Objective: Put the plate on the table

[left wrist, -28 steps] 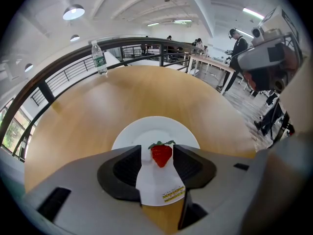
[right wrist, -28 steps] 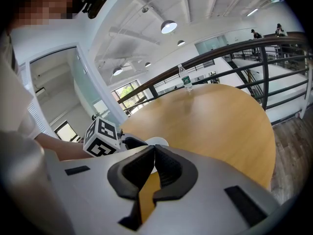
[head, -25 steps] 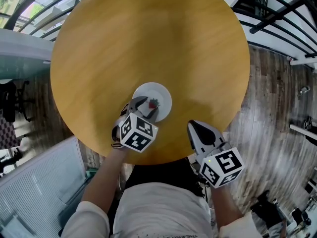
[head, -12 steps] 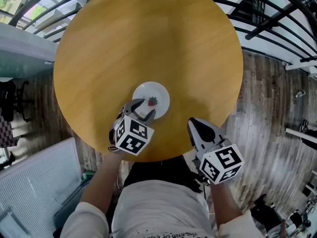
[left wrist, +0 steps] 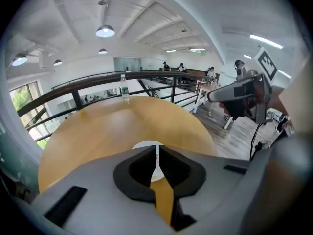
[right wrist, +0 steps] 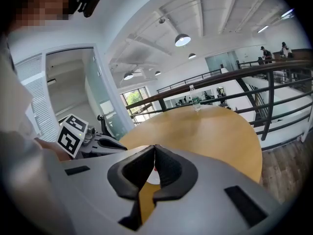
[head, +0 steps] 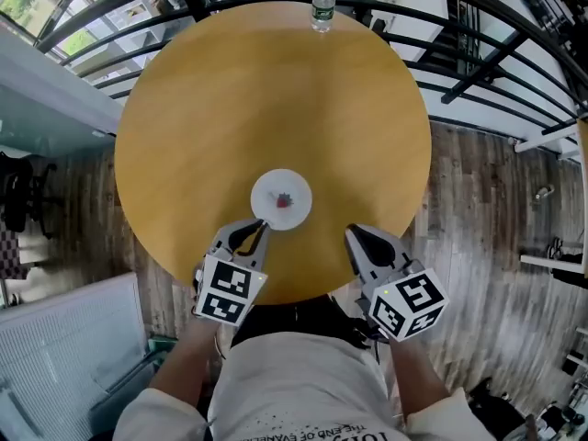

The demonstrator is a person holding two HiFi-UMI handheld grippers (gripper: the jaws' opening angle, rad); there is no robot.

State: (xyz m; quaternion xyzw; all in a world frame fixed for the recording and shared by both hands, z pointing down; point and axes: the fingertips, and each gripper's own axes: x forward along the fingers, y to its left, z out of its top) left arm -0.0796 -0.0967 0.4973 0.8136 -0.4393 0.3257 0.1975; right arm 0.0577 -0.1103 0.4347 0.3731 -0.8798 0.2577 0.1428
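Jaws of the left gripper have just been closing and now stand together at the tips, leaving only a thin slit with nothing between them. This gripper hangs over the near edge of the tabletop, tilted downward, its marker cube toward the person. Just beyond its tips lies the plate, small, round and white with a little red mark at its centre. The plate rests flat on the wood, close to the near edge and roughly midway along it, held by neither gripper.

The right gripper is also closed, its dark pads meeting at the tips with nothing in them. It sits over the near edge to the right of the plate and apart from it.

The tabletop is round and bare around the plate. At its far edge stands a clear water bottle, upright. A dark metal railing curves round behind the far edge, and grey plank floor shows to the right.
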